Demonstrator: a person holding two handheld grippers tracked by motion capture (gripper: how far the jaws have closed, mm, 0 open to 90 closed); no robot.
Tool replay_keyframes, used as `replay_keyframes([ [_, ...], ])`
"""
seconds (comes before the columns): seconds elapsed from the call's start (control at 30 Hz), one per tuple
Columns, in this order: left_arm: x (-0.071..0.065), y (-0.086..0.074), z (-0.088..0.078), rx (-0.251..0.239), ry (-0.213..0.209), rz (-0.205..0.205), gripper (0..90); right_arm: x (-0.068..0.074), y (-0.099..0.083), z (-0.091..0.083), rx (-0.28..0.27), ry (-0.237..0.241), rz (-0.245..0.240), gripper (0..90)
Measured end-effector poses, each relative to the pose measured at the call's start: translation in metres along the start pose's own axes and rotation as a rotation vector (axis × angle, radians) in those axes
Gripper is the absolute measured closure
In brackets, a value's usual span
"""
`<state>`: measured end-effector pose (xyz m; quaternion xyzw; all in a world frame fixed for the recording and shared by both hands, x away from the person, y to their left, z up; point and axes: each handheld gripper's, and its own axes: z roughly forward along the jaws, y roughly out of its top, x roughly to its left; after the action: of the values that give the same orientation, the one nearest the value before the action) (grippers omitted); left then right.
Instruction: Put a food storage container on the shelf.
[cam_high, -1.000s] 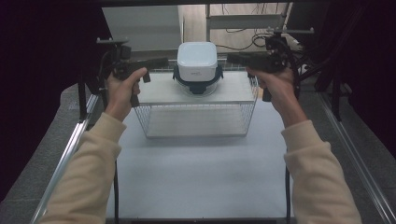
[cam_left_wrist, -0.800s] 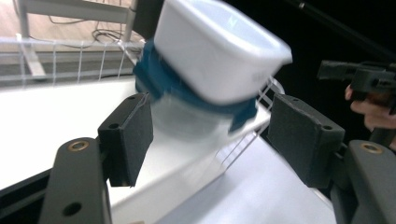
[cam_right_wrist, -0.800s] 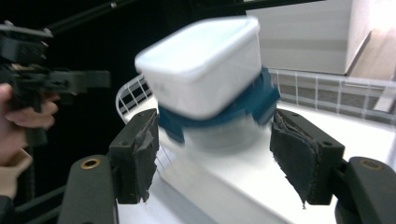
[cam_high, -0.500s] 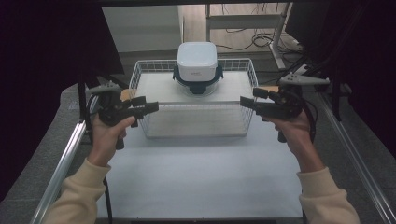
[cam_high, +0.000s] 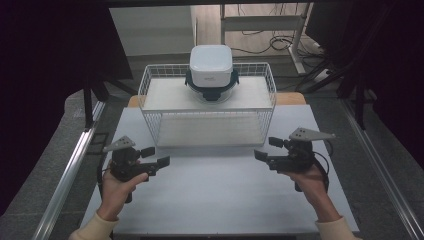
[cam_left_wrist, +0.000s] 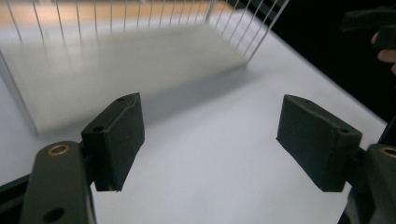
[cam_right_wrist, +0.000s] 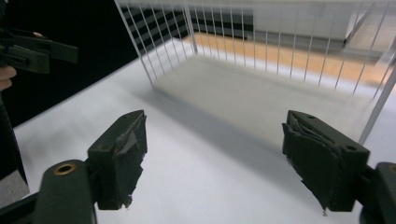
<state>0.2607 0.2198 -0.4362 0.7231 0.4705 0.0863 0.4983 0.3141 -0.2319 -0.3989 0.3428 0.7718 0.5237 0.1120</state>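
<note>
Holding: your left gripper (cam_high: 156, 159) near the table's (cam_high: 215, 200) left edge, jaws wide, just been opening, nothing between.
Right gripper (cam_high: 265, 150): right edge, likewise wide, opening, empty.
Wire basket (cam_high: 150, 85): table's far edge, between them.
White container (cam_high: 211, 65): on the basket's top.

Left tool over white tabletop, jaws apart, nothing between them.

The left tool (cam_left_wrist: 210, 135) has its two black jaws rising from the bottom edge, spread wide after just opening further; bare white tabletop (cam_left_wrist: 205, 186) lies between and below them. A white wire basket (cam_left_wrist: 140, 51) stands on the tabletop beyond the jaws, blurred, near corner at upper right. The other tool (cam_left_wrist: 373, 25) and fingers (cam_left_wrist: 385, 53) sit at the far right edge.
</note>
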Motion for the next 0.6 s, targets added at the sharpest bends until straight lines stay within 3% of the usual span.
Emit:
replay_keyframes([
  [0.07, 0.002, -0.010, 0.004, 0.022, 0.012, -0.006, 22.1, -0.001, -0.021, 0.005, 0.042, -0.012, 0.017, 19.9],
  [0.1, 0.003, -0.015, 0.008, 0.048, 0.014, -0.008, 22.1, -0.001, -0.021, 0.005, 0.042, -0.012, 0.017, 19.9],
  [0.13, 0.005, -0.019, 0.011, 0.068, 0.019, -0.004, 21.6, -0.001, -0.034, 0.009, 0.079, -0.027, 0.028, 19.8],
  [0.27, 0.012, -0.028, 0.016, 0.096, 0.047, -0.018, 21.4, -0.003, -0.051, 0.015, 0.136, -0.064, 0.032, 19.7],
  [0.37, 0.012, -0.028, 0.016, 0.094, 0.052, -0.018, 21.4, -0.002, -0.054, 0.017, 0.155, -0.068, 0.023, 19.7],
  [0.6, 0.009, -0.027, 0.017, 0.095, 0.049, -0.009, 21.5, -0.001, -0.053, 0.015, 0.142, -0.065, 0.018, 19.7],
])
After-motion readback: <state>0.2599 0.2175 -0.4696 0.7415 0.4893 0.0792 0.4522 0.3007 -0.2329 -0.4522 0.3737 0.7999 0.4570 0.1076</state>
